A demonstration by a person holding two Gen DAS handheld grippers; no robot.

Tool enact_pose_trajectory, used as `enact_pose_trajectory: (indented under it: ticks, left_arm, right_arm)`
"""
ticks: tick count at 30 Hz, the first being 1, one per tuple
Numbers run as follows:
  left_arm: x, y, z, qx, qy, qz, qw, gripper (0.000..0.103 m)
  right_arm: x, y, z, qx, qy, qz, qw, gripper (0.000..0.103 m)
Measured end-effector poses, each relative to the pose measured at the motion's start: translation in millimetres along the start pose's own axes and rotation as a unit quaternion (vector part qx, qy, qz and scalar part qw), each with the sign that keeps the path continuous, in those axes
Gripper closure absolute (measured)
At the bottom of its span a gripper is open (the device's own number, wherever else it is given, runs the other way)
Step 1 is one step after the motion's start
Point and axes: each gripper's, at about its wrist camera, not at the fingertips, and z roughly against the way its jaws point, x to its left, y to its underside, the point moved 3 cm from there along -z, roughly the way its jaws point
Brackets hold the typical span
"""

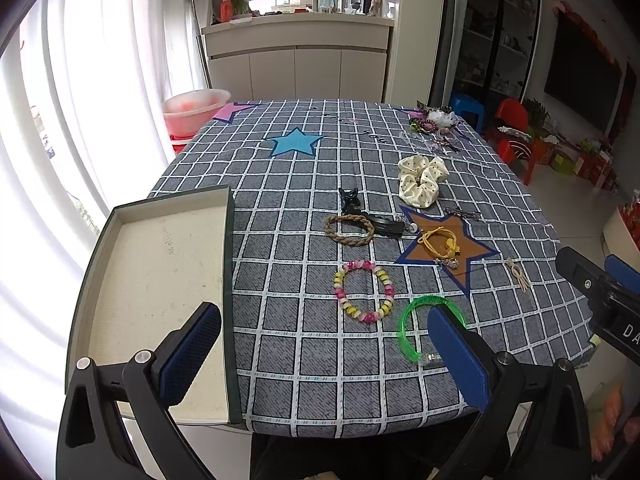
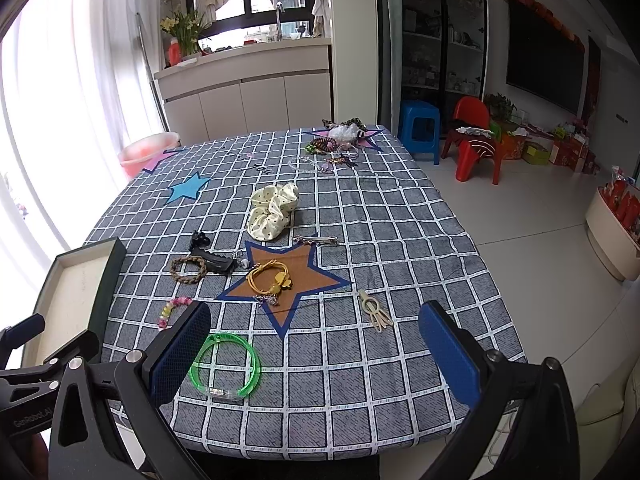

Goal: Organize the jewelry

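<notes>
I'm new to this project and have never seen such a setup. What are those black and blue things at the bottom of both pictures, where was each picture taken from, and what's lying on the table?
They are two hand-held grippers, one in each of a person's hands, each with a camera looking forward along its blue-padded fingers. One picture comes from the left gripper, the other from the right gripper. Both are open and hold nothing.

On the checked tablecloth lie a green bangle, a pink and yellow bead bracelet, a brown braided band, a black hair claw, yellow hair ties, a cream dotted scrunchie and a cream hair clip. At the table's left edge sits an open tray with nothing inside.
</notes>
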Motion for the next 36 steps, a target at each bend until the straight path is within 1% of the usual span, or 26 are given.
enact_pose_trajectory:
  ticks: [8, 21, 26, 30, 33, 36]
  left_arm:
    - [-2, 0, -3, 0.004, -0.001, -0.001, 1.0, 0.0]
    - [-5, -4, -17, 0.02, -0.005, -0.006, 0.9998, 0.0]
    - [-8, -10, -29, 0.033, 0.006, -0.011, 0.9994, 0.0]
    - [-10, -24, -47, 0.046, 0.015, -0.017, 0.9987, 0.0]
    - [-10, -41, -65, 0.057, 0.03, -0.014, 0.9978, 0.0]
    - [-12, -61, -88, 0.06, 0.034, -0.02, 0.9975, 0.0]
  right_arm:
    - [0, 0, -1, 0.002, 0.0, 0.0, 1.0, 0.0]
    - [-5, 1, -16, 0.021, -0.001, -0.002, 1.0, 0.0]
    - [-6, -2, -26, 0.035, -0.005, 0.001, 0.999, 0.0]
    - [-8, -8, -40, 0.049, -0.013, 0.002, 0.999, 0.0]
    - [-11, -16, -56, 0.065, -0.018, 0.002, 0.998, 0.0]
    - [-13, -26, -74, 0.079, -0.024, -0.001, 0.997, 0.0]
